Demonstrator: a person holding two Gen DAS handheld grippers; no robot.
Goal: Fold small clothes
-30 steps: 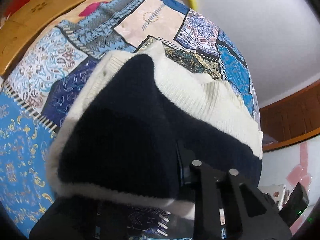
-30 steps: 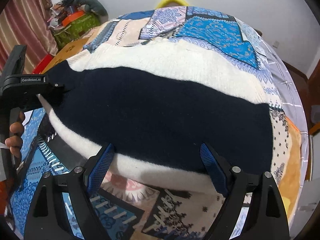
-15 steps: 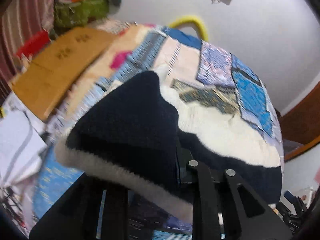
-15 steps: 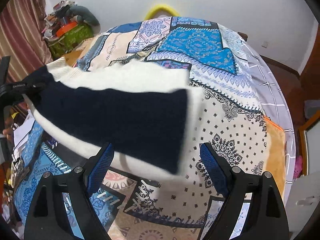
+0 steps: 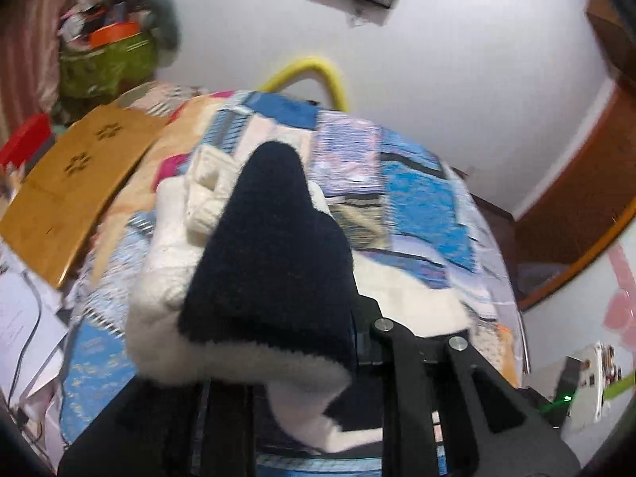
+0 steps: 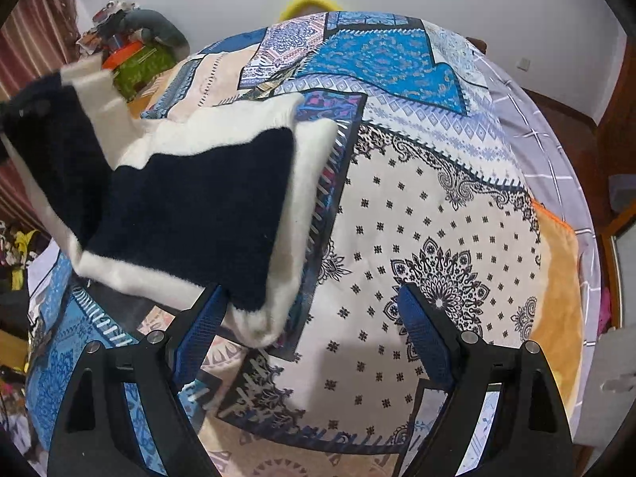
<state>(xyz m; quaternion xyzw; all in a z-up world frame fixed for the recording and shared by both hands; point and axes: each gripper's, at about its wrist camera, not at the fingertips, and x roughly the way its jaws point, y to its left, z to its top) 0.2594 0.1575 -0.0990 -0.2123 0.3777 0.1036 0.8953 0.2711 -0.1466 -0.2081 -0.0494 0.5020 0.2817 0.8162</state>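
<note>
Left wrist view: we are lifting the sweater [image 5: 270,262] with left tongs [image 5: 349,342] clenched on it; it may slip while right tongs [image 6: 314,318] are hanging released.

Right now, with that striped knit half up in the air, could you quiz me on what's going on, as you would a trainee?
1. True or false: the right gripper stands open and holds nothing.
2. Which gripper has the navy and cream sweater clamped? A left, B right, C both.
3. Fill in: the sweater hangs over a patchwork ____.

Key: 1 true. 2 A, the left gripper. 3 bedspread.
</note>
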